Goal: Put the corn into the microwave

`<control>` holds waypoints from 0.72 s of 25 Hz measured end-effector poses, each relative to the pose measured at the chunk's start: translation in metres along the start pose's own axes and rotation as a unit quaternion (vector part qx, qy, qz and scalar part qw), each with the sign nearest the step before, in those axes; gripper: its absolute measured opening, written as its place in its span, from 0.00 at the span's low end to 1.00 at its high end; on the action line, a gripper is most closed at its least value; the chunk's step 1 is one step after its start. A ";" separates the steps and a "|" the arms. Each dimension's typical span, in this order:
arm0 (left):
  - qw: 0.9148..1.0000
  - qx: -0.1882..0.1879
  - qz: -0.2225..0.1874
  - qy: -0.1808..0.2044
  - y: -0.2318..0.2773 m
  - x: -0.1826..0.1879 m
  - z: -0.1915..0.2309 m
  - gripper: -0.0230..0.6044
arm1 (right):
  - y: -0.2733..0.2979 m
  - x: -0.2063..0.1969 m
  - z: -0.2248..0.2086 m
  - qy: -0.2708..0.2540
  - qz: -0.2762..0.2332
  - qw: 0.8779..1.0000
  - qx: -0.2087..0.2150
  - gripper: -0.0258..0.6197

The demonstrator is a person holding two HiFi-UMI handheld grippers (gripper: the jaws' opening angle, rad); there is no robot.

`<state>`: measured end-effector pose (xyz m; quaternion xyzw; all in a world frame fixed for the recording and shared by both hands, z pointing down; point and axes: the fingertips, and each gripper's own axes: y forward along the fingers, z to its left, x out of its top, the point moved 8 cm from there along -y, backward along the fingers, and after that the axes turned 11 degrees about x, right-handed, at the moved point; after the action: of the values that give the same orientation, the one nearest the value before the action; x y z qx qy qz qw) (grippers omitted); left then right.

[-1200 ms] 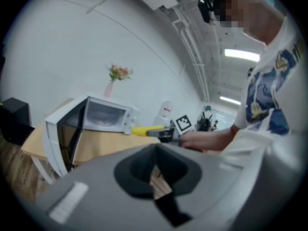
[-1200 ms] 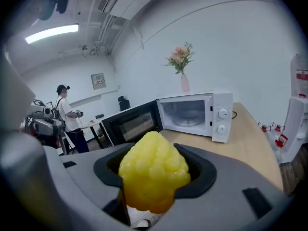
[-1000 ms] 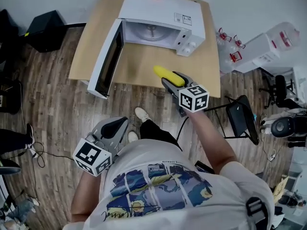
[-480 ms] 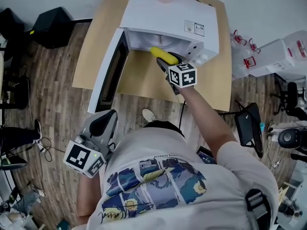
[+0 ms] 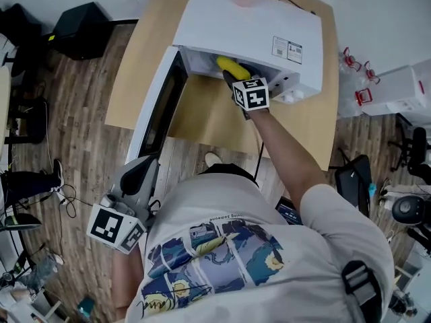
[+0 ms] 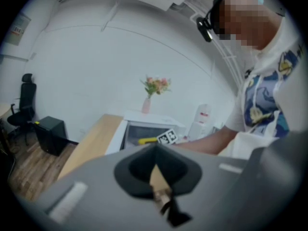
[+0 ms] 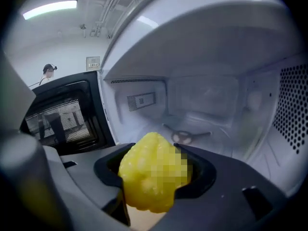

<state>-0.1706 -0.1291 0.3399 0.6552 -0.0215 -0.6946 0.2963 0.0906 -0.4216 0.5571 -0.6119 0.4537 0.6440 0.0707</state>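
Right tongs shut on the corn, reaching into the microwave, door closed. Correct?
One error: the microwave door is open, swung out to the left in the head view. The right gripper view looks straight into the bare cavity. The rest holds: the right tongs are shut on the corn at the opening.

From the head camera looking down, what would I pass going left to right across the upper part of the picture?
black box on the floor → open microwave door → corn → white box

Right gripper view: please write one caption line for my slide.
Right gripper holds the corn at the mouth of the open microwave.
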 end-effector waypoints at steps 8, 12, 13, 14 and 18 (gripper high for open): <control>1.000 0.021 0.003 -0.002 0.009 0.002 0.003 0.05 | 0.021 -0.002 -0.019 -0.007 0.004 1.000 -0.005 0.43; 1.000 0.022 0.006 0.001 0.015 0.004 0.000 0.05 | 0.029 0.001 -0.027 -0.013 0.012 1.000 -0.011 0.43; 1.000 0.022 0.007 0.003 0.017 0.005 -0.001 0.05 | 0.031 0.001 -0.028 -0.015 0.015 1.000 -0.012 0.43; 1.000 0.023 0.008 0.005 0.018 0.005 -0.002 0.05 | 0.032 0.000 -0.030 -0.018 0.019 1.000 -0.014 0.43; 1.000 0.025 0.010 0.011 0.020 0.007 -0.004 0.05 | 0.035 -0.001 -0.034 -0.027 0.030 0.999 -0.021 0.43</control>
<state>-0.1588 -0.1476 0.3410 0.6697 -0.0418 -0.6836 0.2873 0.0931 -0.4635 0.5810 -0.5817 0.4564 0.6714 0.0505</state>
